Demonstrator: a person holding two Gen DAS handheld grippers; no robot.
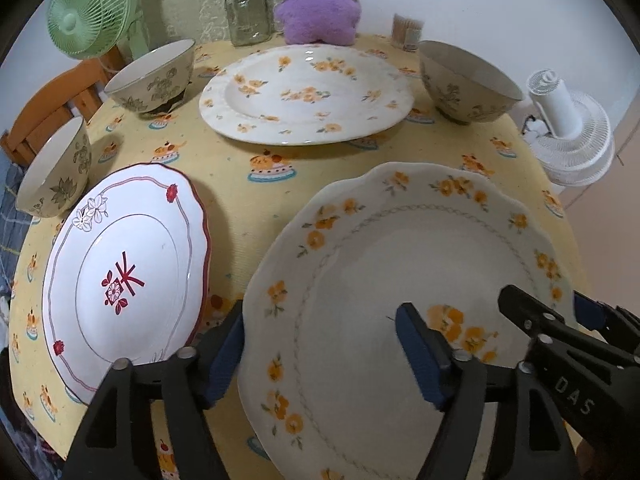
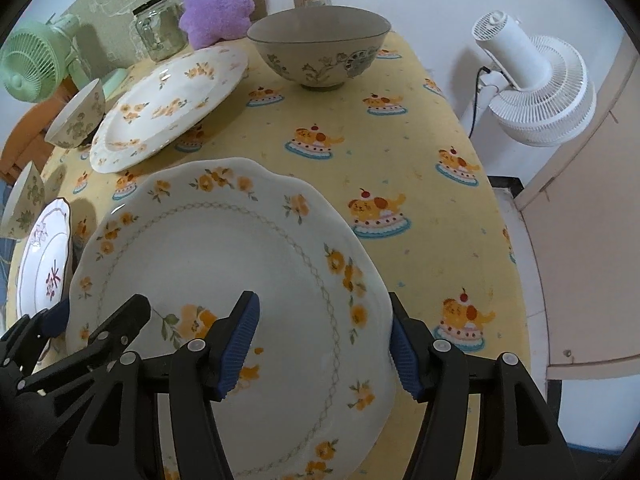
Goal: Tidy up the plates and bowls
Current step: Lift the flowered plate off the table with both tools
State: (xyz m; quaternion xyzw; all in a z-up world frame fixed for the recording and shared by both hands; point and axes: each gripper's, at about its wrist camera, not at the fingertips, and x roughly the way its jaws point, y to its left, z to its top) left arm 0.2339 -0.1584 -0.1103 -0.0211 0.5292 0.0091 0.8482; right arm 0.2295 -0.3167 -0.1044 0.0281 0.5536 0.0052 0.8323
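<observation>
A large scalloped plate with orange flowers (image 1: pixel 420 240) (image 2: pixel 224 248) lies at the near edge of the yellow tablecloth. My left gripper (image 1: pixel 320 312) straddles its left rim with the jaws open, one pad outside the rim and the other over the well. My right gripper (image 2: pixel 323 300) is shut across the right rim, outer pad against the edge. A red-trimmed plate (image 1: pixel 128 272) lies to the left. A second floral plate (image 1: pixel 308 96) sits further back. Three patterned bowls stand around: back left (image 1: pixel 156 80), left edge (image 1: pixel 56 172), back right (image 1: pixel 468 84).
A green fan (image 1: pixel 92 12), a glass jar (image 1: pixel 246 12), a purple plush (image 1: pixel 320 0) and a toothpick holder (image 1: pixel 408 32) line the back of the table. A white fan (image 2: pixel 536 80) stands off the table's right edge. A wooden chair (image 1: pixel 48 104) is at the left.
</observation>
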